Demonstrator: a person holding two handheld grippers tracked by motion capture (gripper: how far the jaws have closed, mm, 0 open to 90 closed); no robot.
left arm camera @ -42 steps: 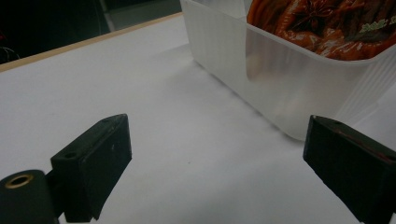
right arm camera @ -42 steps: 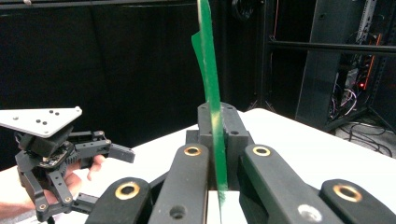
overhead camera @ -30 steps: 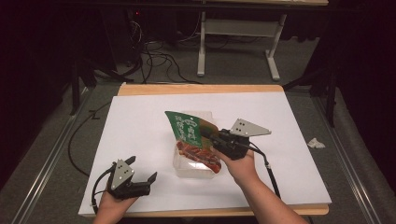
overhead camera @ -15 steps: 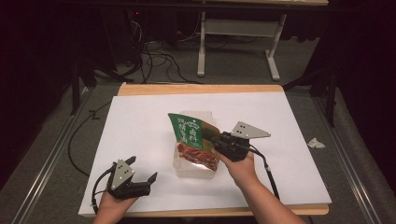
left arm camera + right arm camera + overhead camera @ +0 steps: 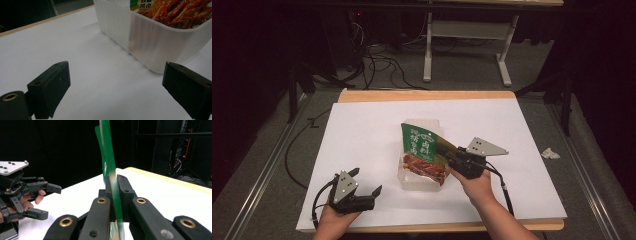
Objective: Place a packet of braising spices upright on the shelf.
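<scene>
A green snack packet (image 5: pixel 424 152) printed with red-brown food stands tilted in a clear plastic tub (image 5: pixel 418 179) at the table's middle. My right gripper (image 5: pixel 451 157) is shut on the packet's right edge; in the right gripper view the packet (image 5: pixel 110 173) runs edge-on between the two jaws. My left gripper (image 5: pixel 371 196) rests open on the white sheet near the front left, a short way left of the tub. In the left gripper view the tub (image 5: pixel 147 47) sits ahead at the right, with the packet (image 5: pixel 172 11) inside, and nothing between the jaws.
A white sheet (image 5: pixel 362 135) covers the wooden table (image 5: pixel 422 95). A crumpled bit of paper (image 5: pixel 551 153) lies on the floor off the right edge. Cables and a desk frame (image 5: pixel 464 40) stand beyond the far edge.
My right gripper has shifted the packet slightly, tilting it more upright and lower into the tub. The left gripper has stayed where it was.
</scene>
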